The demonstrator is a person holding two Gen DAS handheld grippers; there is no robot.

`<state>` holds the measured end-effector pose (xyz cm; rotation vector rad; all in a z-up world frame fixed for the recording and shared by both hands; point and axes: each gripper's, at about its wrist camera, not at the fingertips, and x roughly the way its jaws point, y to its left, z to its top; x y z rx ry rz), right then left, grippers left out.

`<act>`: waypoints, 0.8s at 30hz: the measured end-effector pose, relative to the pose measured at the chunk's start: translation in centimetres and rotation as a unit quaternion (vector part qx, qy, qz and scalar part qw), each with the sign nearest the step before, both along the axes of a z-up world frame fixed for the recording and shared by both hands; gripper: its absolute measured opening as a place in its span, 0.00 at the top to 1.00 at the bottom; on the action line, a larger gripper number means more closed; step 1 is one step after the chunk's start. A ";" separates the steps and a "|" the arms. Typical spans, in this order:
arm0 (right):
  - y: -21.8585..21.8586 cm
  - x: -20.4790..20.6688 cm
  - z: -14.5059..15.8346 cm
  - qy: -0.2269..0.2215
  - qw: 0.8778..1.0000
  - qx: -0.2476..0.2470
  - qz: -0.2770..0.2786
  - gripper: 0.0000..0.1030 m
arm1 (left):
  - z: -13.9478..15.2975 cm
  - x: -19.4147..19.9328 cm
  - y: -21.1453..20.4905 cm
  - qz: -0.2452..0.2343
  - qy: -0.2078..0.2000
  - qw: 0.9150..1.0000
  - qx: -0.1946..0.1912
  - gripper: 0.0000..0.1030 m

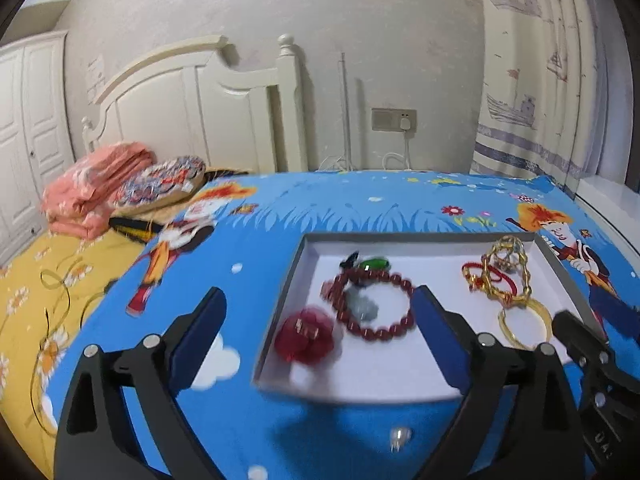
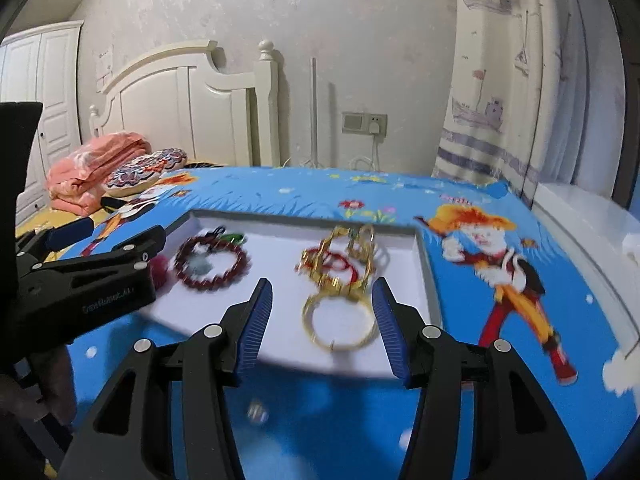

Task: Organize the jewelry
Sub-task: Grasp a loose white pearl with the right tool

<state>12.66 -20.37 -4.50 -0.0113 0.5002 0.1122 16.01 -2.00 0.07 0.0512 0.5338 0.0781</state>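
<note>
- I am holding my left gripper (image 1: 316,312) with its fingers spread wide, nothing between the blue pads (image 1: 440,340); it is hovering over the near left part of the tray (image 1: 304,248).
- I am holding my right gripper (image 2: 322,308) with its fingers spread too, empty, one on each side of the gold bangle (image 2: 340,326) as its own camera sees it; I cannot tell whether they are touching it.
- Between my left fingers, in the left wrist view, the red bead bracelet (image 1: 374,304) is lying flat in the tray, with a pale pendant (image 1: 362,308) inside its ring and a green stone (image 1: 374,264) just beyond it.
- A red rose-like piece (image 1: 306,336) is lying in the tray's near left corner, blurred.
- A gold chain (image 2: 344,256) tangled with a red cord (image 2: 340,266) is lying just beyond the bangle, on the tray's right side.
- A small clear bead (image 1: 400,436) is sitting outside the tray, on the blue cloth (image 1: 280,208) near me, too blurred to name.
- The tray is sitting on that cartoon-printed cloth, with a white headboard (image 1: 188,100), folded pink bedding (image 1: 96,188) and a curtain (image 1: 532,80) beyond.
</note>
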 end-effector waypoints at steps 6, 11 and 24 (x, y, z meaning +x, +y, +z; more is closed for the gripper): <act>0.4 -2.4 -1.3 0.000 1.000 -0.009 0.002 0.51 | -1.9 -2.2 0.3 -0.004 0.019 1.000 -0.012 0.11; 0.5 -3.6 -2.7 0.002 1.000 -0.001 0.004 0.51 | -3.6 -4.1 0.2 -0.016 0.014 1.000 -0.009 0.11; 1.3 -3.8 -4.6 0.018 1.000 0.000 0.016 0.51 | -5.1 -6.8 0.2 -0.041 0.010 0.999 -0.004 0.09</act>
